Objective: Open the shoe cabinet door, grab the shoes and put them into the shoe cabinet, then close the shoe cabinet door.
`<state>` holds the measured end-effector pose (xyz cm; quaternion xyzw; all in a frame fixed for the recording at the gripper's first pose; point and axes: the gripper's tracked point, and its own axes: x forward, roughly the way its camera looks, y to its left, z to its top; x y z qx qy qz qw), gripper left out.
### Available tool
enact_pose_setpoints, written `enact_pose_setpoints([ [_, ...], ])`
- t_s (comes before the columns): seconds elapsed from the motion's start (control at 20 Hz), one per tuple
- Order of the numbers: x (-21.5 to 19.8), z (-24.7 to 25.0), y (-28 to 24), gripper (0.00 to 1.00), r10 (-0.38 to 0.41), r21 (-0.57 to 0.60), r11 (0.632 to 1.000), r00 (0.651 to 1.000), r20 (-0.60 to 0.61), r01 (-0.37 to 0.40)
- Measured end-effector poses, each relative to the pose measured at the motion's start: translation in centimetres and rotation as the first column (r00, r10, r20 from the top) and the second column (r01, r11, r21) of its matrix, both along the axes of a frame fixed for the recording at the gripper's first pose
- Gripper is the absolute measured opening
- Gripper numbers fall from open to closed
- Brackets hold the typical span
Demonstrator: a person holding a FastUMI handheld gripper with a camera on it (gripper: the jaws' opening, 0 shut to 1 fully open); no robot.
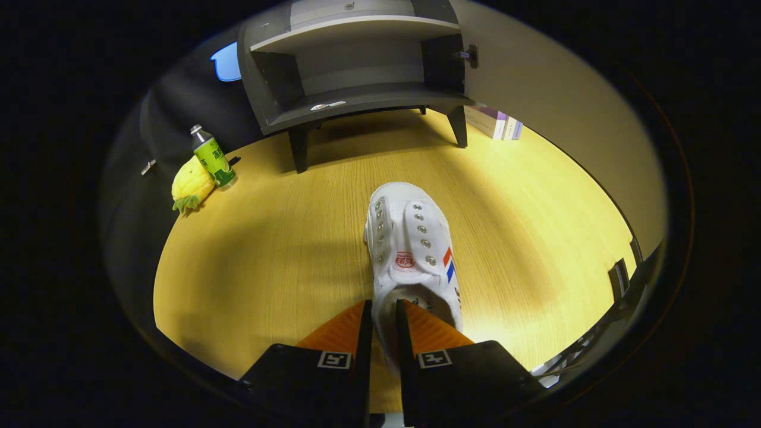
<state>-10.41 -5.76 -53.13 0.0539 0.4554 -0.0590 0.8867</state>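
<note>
A white canvas shoe (410,244) with metal eyelets and a red and blue side stripe points away from me over the wooden table (267,261). My gripper (384,309) is shut on the shoe, both fingers pinching the left wall of its heel collar. Beyond the shoe stands the dark grey shoe cabinet (357,65) on short legs. Its door (559,89) is swung wide open to the right, baring a lower shelf (362,98) and an upper shelf (357,27). I cannot tell whether the shoe rests on the table or hangs just above it.
A green drink bottle (213,157) and a yellow pineapple toy (191,185) sit at the table's left edge. Small boxes (494,122) lie beside the cabinet's right leg. A black stand (621,279) shows at the table's right edge.
</note>
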Motion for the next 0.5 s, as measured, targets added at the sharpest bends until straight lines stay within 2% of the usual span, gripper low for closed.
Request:
enact_pose_setpoints([
  [0.35,2.7,-0.6,-0.1,0.26,-0.012,-0.003,1.0,0.997,0.071,0.013],
  [0.5,3.4,-0.9,-0.4,0.25,-0.001,-0.046,0.999,0.996,0.09,0.005],
])
